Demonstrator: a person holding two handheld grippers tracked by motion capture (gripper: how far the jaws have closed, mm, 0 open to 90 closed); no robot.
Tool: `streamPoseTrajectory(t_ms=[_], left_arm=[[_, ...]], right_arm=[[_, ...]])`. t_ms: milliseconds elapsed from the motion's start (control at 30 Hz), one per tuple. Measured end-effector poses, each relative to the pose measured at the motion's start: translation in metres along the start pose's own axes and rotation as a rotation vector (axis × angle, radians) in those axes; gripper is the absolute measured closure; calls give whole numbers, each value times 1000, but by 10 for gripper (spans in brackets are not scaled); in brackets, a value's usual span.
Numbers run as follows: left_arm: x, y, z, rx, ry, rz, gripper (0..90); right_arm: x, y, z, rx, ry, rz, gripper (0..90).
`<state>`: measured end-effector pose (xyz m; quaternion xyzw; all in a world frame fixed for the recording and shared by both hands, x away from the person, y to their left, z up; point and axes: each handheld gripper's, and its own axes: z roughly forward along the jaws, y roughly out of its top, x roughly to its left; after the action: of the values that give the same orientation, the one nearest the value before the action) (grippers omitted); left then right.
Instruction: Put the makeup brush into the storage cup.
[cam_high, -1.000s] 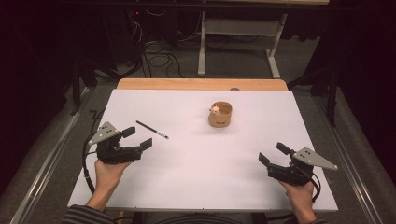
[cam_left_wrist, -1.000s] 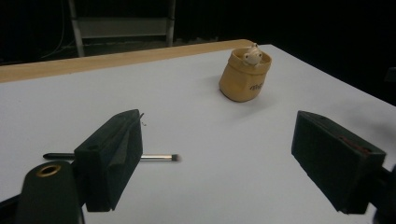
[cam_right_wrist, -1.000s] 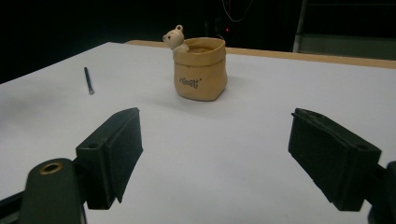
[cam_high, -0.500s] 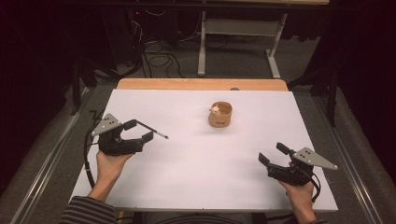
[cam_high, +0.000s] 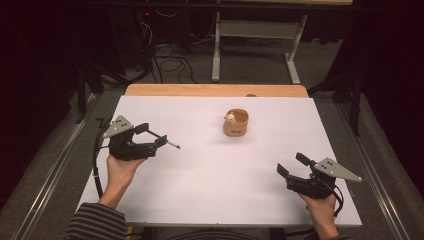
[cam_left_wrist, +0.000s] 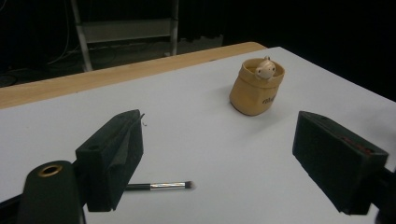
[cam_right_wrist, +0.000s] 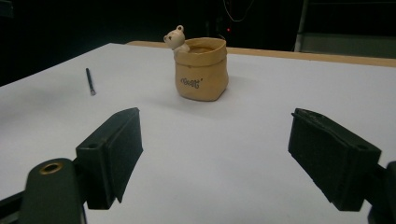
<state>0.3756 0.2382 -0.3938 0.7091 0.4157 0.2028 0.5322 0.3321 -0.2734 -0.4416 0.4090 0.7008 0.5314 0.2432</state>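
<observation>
Reaching is the step: left gripper (cam_high: 155, 138), jaws released, hovers over the brush (cam_left_wrist: 159, 186) near the worktop's (cam_high: 210, 195) left edge. Next it must lower and close. Right gripper (cam_high: 291, 166) waits released.

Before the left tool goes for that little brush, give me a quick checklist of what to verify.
1. Left tool open: ok, jaws wide apart.
2. Brush lying flat on the white table: ok.
3. Brush between the jaws: not ok, it lies by one jaw, partly behind it.
4. Tan pouch out of the way: ok, well apart.
5. Right tool clear: ok, open at the table's far side.
</observation>
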Motion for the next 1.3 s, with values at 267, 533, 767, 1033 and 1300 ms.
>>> streamPoseTrajectory(t_ms=[267, 533, 767, 1033, 1300], left_arm=[[3, 6, 5, -1, 3, 1, 168], [7, 12, 10, -4, 15, 1, 167], [10, 15, 16, 3, 28, 1, 165], [12, 20, 25, 15, 33, 11, 163], [13, 24, 35, 29, 33, 21, 159]], right_arm=[[0, 0, 0, 3, 1, 0, 188], [0, 0, 0, 2, 0, -2, 188], [0, 0, 0, 3, 2, -2, 188], [0, 0, 0, 3, 3, -3, 188], [1, 0, 0, 5, 6, -3, 188]])
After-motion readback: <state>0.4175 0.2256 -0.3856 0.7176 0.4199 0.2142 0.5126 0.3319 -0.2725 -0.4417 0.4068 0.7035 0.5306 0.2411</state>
